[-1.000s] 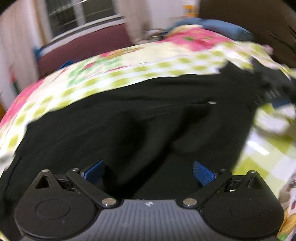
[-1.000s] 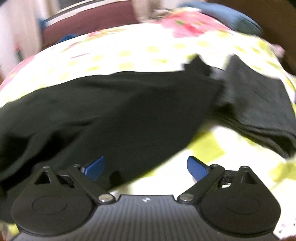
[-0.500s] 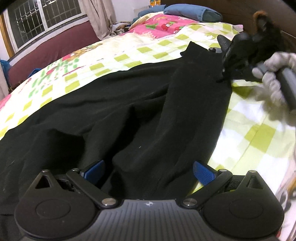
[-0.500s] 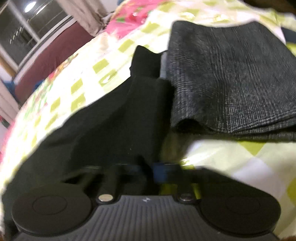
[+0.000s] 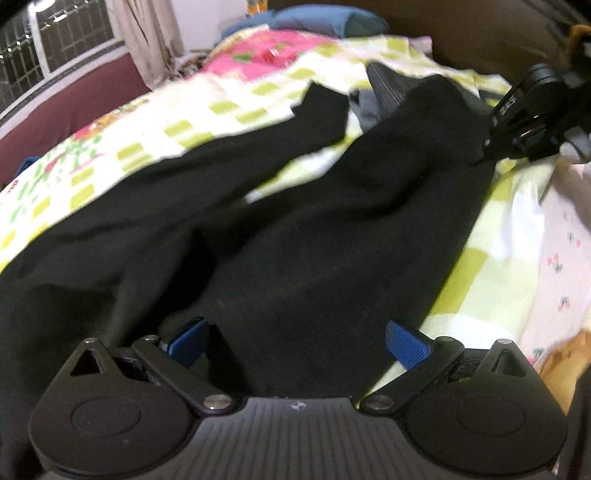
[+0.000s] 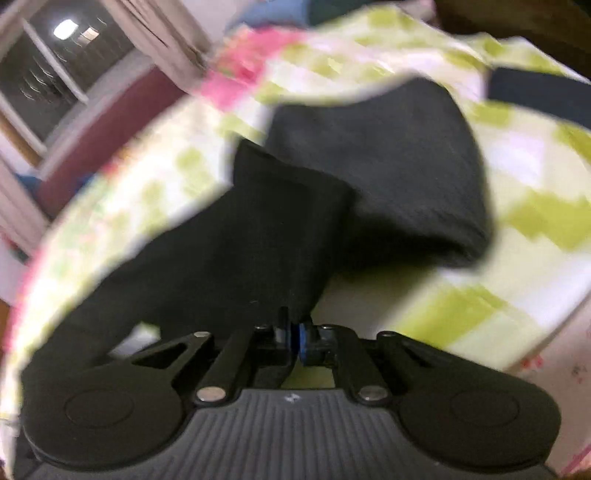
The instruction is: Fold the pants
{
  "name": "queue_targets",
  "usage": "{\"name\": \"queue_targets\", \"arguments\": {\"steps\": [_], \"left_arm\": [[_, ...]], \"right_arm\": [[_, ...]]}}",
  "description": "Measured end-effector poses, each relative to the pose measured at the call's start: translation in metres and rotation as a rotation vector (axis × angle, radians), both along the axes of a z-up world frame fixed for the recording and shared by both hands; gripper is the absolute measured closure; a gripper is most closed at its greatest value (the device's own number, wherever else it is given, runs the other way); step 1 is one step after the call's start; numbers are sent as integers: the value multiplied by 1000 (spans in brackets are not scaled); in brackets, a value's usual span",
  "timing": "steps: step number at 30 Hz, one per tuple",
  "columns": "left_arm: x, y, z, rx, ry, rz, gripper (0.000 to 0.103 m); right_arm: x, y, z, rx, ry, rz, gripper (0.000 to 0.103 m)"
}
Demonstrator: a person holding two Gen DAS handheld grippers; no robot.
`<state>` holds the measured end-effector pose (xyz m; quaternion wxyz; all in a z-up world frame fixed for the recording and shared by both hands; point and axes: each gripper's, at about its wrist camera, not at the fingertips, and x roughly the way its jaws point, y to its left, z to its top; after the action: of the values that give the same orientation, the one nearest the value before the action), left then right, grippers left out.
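Checked bedsheet (image 5: 229,110) under black pants (image 5: 295,240) (gripper lettering too blurred to read)

A bed fills most of the room, spread with a sheet (image 5: 229,110) checked in lime green and white, with pink flowered patches toward twelve o'clock. A blue pillow (image 5: 325,20) lies at its far end against a dark brown headboard (image 5: 480,33). At ten o'clock a barred window (image 5: 55,33) shows dark panes with a ceiling lamp reflected, beige curtains (image 5: 144,40) hanging beside it, and a maroon panel (image 5: 74,107) running below the sill.
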<state>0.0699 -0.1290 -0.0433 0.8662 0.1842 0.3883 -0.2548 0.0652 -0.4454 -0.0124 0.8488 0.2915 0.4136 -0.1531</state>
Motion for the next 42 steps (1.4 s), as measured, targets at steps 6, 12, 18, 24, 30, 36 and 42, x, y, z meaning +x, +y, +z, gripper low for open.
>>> {"name": "queue_targets", "arguments": {"steps": [6,12,18,24,30,36,42], "left_arm": [[-5,-1,5,2,-10,-3,0],[-3,-10,3,18,-9,-7,0],[7,-23,1,12,-4,-9,0],[17,-29,-3,-7,17,-11,0],[27,-38,-7,-25,33,-23,0],[45,-71,-12,-60,40,-64,0],[45,-72,-3,-47,0,-90,0]], "right_arm": [[-7,-14,21,22,-135,-78,83],[23,-25,38,45,-247,-41,83],[111,12,8,75,-127,141,84],[145,22,9,125,-87,244,88],[150,-35,-23,175,37,106,103],[161,-80,-13,150,4,-37,103],[160,-58,28,-33,-12,-19,102]]}}
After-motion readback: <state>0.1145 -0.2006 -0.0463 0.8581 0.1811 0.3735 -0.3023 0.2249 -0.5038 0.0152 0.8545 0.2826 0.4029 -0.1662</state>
